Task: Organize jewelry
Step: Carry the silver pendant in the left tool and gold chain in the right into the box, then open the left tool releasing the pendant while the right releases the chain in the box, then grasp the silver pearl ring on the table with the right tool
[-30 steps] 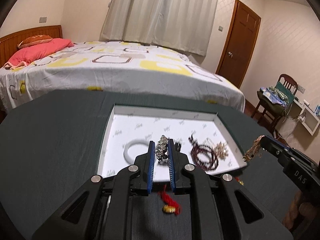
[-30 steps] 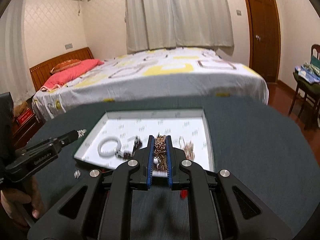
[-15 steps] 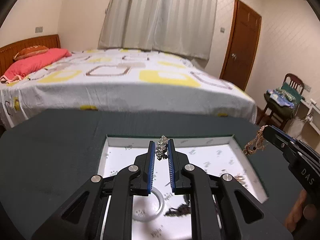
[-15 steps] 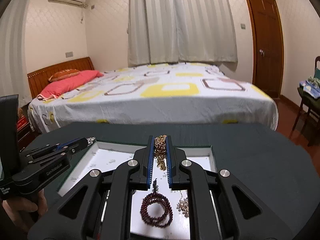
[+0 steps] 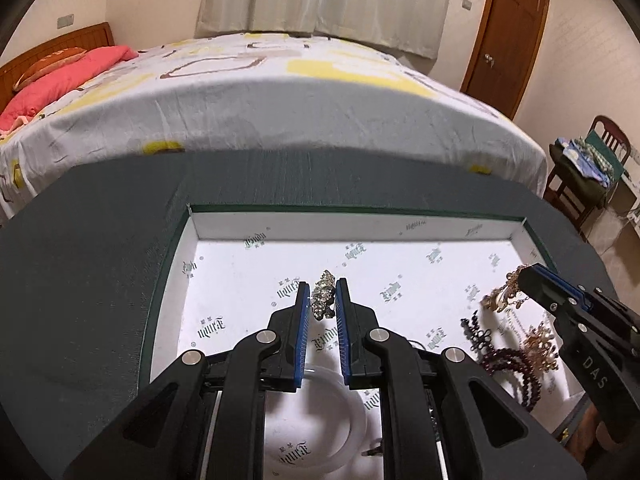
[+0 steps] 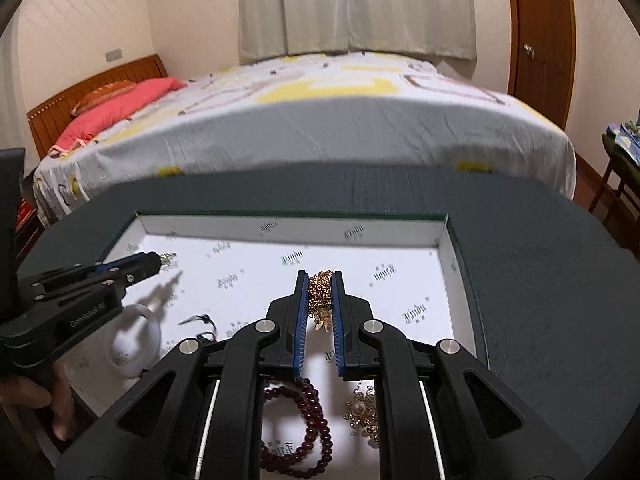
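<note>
Both grippers have dropped lower over the box since half a second ago, their views now tilted down onto its white printed floor. The box sits on the dark table near its far edge. The left gripper is clamped on a silver rhinestone brooch, over the box's middle. The right gripper is clamped on a bunched gold chain, nearer the box's right wall. On the floor lie a white bangle and dark red beads.
</note>
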Action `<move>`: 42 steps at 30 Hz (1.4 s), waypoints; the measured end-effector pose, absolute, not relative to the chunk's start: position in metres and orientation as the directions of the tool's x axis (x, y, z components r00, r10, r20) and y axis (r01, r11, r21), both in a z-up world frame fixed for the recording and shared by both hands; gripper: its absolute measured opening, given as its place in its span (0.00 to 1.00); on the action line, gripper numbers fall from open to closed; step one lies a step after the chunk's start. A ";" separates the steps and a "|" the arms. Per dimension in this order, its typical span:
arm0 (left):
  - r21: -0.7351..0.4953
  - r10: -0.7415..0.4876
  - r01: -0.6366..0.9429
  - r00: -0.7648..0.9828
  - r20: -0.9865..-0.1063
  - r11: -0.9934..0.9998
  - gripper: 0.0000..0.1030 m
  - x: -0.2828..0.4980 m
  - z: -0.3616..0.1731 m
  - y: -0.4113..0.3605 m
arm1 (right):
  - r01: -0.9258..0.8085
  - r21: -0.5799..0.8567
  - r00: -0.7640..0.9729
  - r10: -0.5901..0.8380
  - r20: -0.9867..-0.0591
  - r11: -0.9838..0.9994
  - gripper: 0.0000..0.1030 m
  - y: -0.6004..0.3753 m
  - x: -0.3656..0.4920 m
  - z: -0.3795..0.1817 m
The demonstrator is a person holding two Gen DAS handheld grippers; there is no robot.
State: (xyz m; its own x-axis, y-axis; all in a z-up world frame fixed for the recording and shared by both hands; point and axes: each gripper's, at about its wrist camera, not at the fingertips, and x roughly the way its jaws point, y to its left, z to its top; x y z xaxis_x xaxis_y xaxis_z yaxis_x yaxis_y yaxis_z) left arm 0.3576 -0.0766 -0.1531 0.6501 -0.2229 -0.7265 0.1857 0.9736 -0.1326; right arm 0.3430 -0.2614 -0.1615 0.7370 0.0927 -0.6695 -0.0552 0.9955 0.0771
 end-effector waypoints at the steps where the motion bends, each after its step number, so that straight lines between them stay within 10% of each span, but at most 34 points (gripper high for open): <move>1: -0.133 -0.224 0.187 0.647 -0.729 0.973 0.13 0.358 -0.153 -0.077 | -0.051 0.077 0.731 0.090 -0.676 0.996 0.11 -0.262 0.344 -0.164; 11: -0.108 -0.204 0.186 0.642 -0.739 0.977 0.16 0.360 -0.154 -0.081 | -0.038 0.078 0.703 0.082 -0.706 0.996 0.12 -0.264 0.347 -0.174; 15: -0.121 -0.212 0.180 0.666 -0.715 0.976 0.42 0.354 -0.148 -0.079 | -0.033 0.090 0.712 0.087 -0.696 0.995 0.13 -0.265 0.343 -0.171; 22: -0.178 -0.239 0.162 0.727 -0.644 0.971 0.52 0.325 -0.130 -0.063 | -0.040 0.088 0.771 0.086 -0.631 0.995 0.26 -0.263 0.316 -0.145; 42: -0.174 -0.152 0.054 0.768 -0.622 0.983 0.53 0.215 -0.122 -0.015 | -0.096 0.099 0.783 0.137 -0.606 0.990 0.26 -0.237 0.196 -0.134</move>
